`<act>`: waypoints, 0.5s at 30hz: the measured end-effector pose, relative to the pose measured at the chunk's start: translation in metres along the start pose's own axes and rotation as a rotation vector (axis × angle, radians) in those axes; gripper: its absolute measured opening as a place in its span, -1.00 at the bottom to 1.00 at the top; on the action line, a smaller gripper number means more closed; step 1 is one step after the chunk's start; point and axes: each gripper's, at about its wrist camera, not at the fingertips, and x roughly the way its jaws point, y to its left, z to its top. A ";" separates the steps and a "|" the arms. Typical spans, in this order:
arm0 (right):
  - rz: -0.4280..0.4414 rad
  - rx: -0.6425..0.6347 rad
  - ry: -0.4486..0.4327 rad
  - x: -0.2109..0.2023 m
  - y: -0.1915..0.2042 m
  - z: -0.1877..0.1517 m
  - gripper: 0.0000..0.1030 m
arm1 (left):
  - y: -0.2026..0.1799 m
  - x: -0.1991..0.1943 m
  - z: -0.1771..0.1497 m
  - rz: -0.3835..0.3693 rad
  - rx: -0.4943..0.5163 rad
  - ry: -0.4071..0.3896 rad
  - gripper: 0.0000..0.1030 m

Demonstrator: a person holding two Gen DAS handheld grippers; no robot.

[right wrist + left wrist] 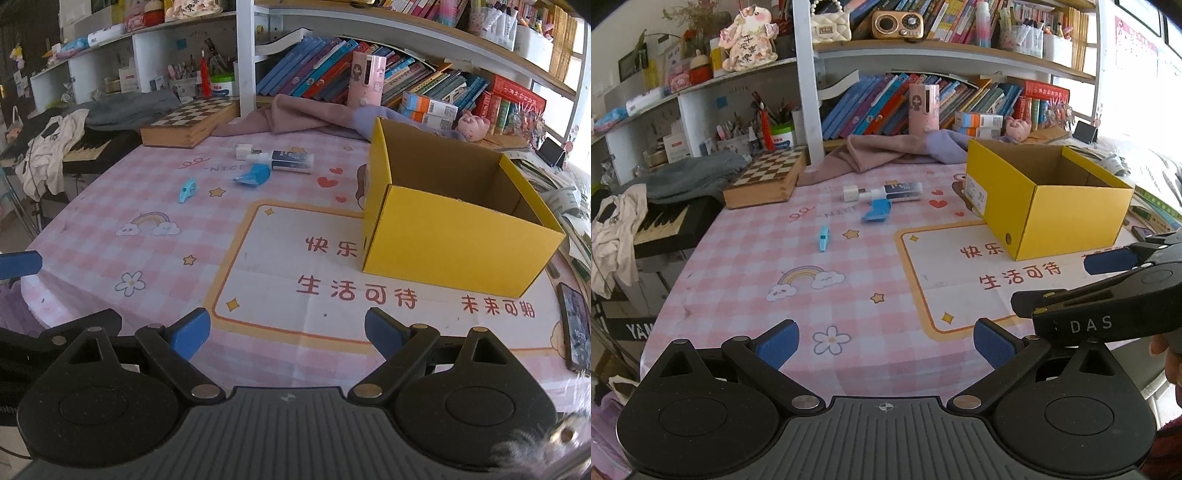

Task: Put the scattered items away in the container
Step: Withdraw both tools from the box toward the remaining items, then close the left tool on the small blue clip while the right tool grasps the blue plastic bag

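An open yellow cardboard box (1067,218) (454,240) stands on the right of the pink checked tablecloth; no items show inside it. Far from both grippers lie a white and dark blue tube (886,192) (284,159), a small white cube (850,193) (242,151) at its left end, a blue clip-like piece (876,213) (253,175) and a light blue correction tape (823,238) (187,189). My left gripper (886,345) is open and empty over the near table edge. My right gripper (287,334) is open and empty beside it, and shows in the left wrist view (1108,266).
A wooden chess box (764,181) and folded cloths (886,151) lie at the back. Shelves with books stand behind. A keyboard (665,225) sits off the left edge. A phone (576,328) lies at the right near the table's edge.
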 end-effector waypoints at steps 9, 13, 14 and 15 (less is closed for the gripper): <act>0.018 -0.036 -0.006 0.030 0.001 0.029 0.77 | 0.014 0.029 0.018 0.015 -0.045 0.011 0.98; 0.029 -0.059 -0.001 0.045 0.000 0.042 0.76 | 0.021 0.043 0.028 0.022 -0.072 0.011 0.98; 0.029 -0.063 -0.002 0.048 0.000 0.045 0.76 | 0.022 0.047 0.030 0.022 -0.076 0.010 0.98; 0.030 -0.066 -0.006 0.051 -0.001 0.049 0.76 | 0.023 0.050 0.033 0.022 -0.079 0.007 0.98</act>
